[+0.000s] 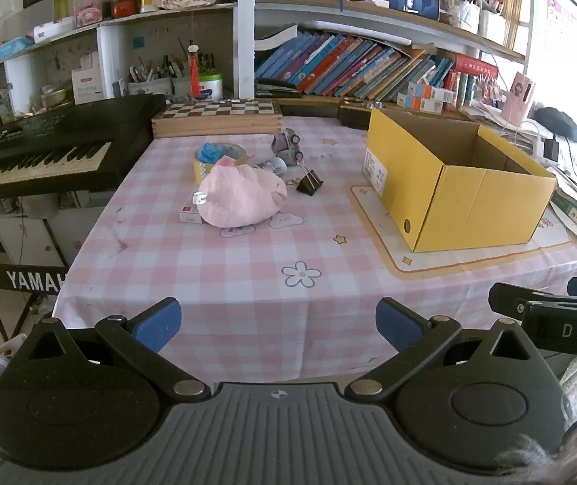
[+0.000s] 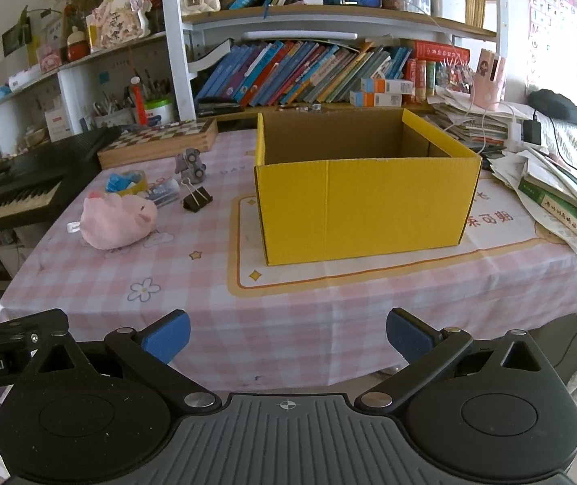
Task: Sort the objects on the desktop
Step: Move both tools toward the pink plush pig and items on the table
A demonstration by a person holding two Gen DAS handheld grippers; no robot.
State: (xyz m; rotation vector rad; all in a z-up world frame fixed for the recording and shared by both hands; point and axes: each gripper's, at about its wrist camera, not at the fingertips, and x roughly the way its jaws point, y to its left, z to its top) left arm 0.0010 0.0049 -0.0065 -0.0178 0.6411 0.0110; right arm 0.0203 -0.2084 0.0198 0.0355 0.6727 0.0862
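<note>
A pink plush pig (image 1: 242, 195) (image 2: 116, 220) lies on the checked tablecloth, left of an open yellow cardboard box (image 1: 458, 186) (image 2: 365, 198). Behind the pig are a tape roll with blue stuffing (image 1: 218, 157) (image 2: 126, 182), a small grey toy car (image 1: 287, 146) (image 2: 190, 166), a black binder clip (image 1: 309, 181) (image 2: 197, 199) and a small white and red box (image 1: 190, 215). My left gripper (image 1: 278, 327) is open and empty at the table's front edge. My right gripper (image 2: 288, 335) is open and empty in front of the box.
A wooden chessboard box (image 1: 217, 117) (image 2: 159, 141) stands at the back. A black keyboard (image 1: 37, 153) (image 2: 9, 198) lies to the left. Stacked books and papers (image 2: 563, 202) crowd the right side. Shelves of books rise behind the table.
</note>
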